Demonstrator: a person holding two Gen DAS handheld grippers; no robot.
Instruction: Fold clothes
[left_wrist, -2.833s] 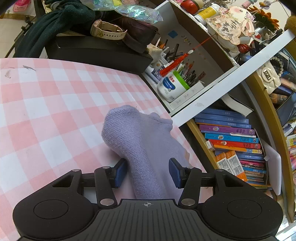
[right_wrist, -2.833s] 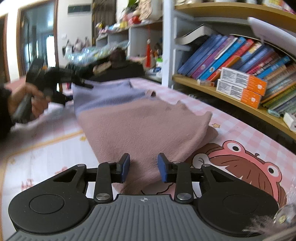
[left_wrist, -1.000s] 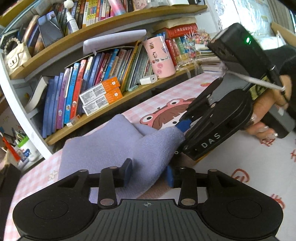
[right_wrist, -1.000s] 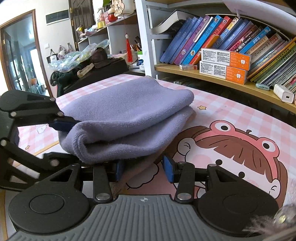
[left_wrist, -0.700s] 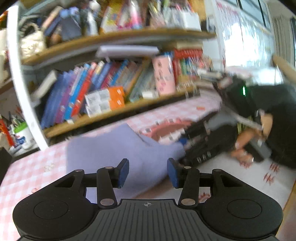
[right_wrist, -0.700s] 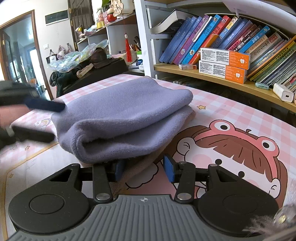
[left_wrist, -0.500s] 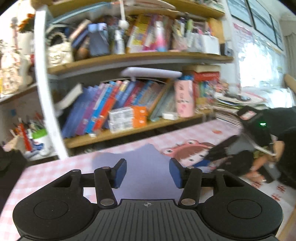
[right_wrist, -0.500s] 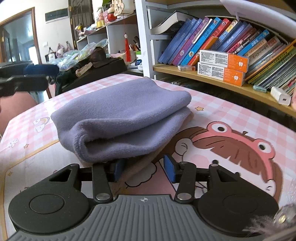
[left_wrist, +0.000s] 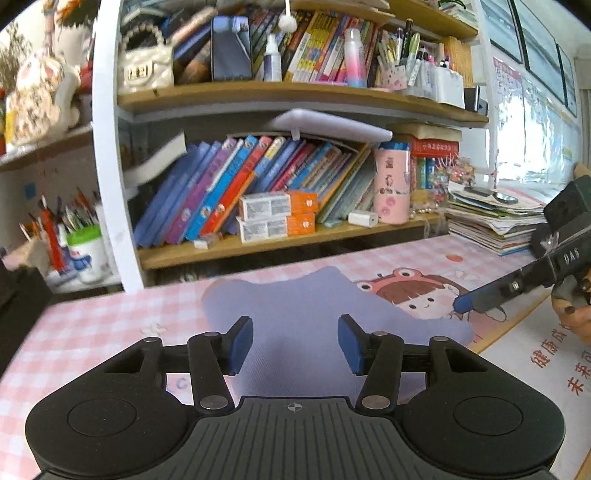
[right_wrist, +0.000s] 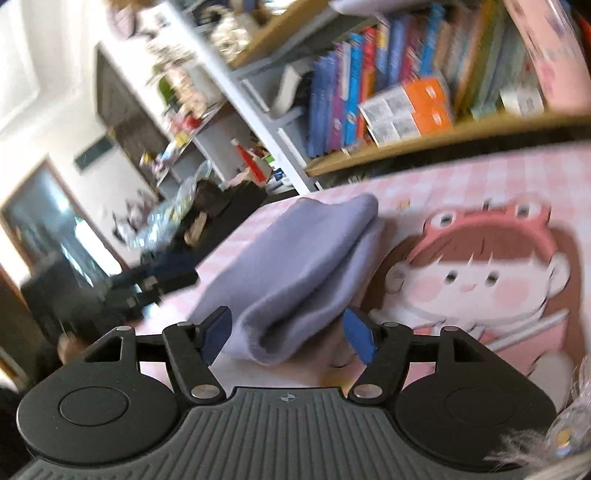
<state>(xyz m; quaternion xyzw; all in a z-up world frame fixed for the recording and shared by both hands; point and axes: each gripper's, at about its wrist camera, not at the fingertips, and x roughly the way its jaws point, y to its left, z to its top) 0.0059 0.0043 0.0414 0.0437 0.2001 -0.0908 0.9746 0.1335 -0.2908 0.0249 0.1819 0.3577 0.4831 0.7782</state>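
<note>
One folded lavender garment (left_wrist: 295, 314) lay on the pink checked table mat (left_wrist: 92, 332). The left gripper (left_wrist: 295, 345) and right gripper (right_wrist: 286, 334) both gaped wide, empty. A pen cup (left_wrist: 86, 251) held many pens.

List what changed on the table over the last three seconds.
The left tongs carried the purple half of the garment over the pink half, let go and pulled back. The right tongs opened and released their edge. The folded garment stays on the checked table mat.
</note>
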